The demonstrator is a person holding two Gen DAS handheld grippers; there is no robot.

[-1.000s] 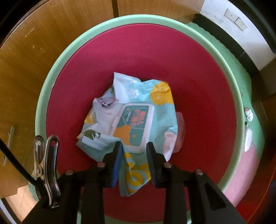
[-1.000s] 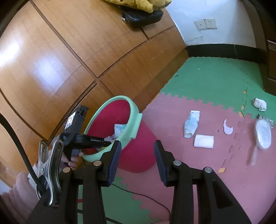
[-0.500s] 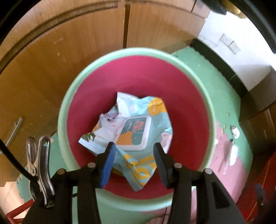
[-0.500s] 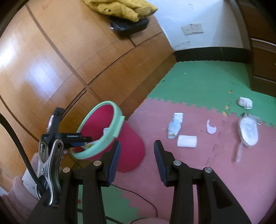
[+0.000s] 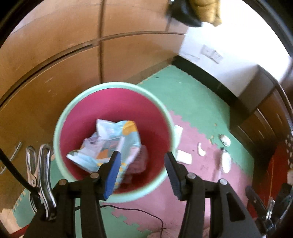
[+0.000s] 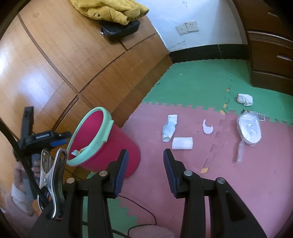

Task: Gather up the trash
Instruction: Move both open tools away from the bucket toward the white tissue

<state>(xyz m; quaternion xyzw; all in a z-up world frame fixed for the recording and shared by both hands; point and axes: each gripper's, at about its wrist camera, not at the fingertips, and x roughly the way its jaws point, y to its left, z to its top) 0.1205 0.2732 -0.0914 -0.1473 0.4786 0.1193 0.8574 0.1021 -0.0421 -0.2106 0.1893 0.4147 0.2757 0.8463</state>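
Note:
A red bin with a mint-green rim (image 5: 60,128) (image 6: 108,126) stands on the foam floor by the wooden cabinet. A crumpled blue wet-wipe packet (image 5: 108,141) lies at its bottom. My left gripper (image 5: 142,161) hangs above the bin mouth, its jaws opening, with nothing between them. The same gripper (image 6: 60,138) shows left of the bin in the right wrist view. My right gripper (image 6: 144,157) is open and empty over the pink mat. Ahead of it lie a folded white tissue (image 6: 182,143), a crumpled white wrapper (image 6: 169,128), a pale plastic scrap (image 6: 207,128), a clear plastic bag (image 6: 249,129) and a white wad (image 6: 245,99).
A wooden cabinet (image 6: 60,60) carries a yellow cloth (image 6: 109,9) and a black pouch (image 6: 120,30). A dark drawer unit (image 6: 269,55) stands at the far right. A black cable (image 6: 139,206) trails over the mat near me. A hand (image 6: 20,175) holds the left gripper.
My left gripper let go of the wet-wipe packet, spread its jaws and rose out of the bin, which now looks much smaller. The right gripper drifted right across the floor, still open.

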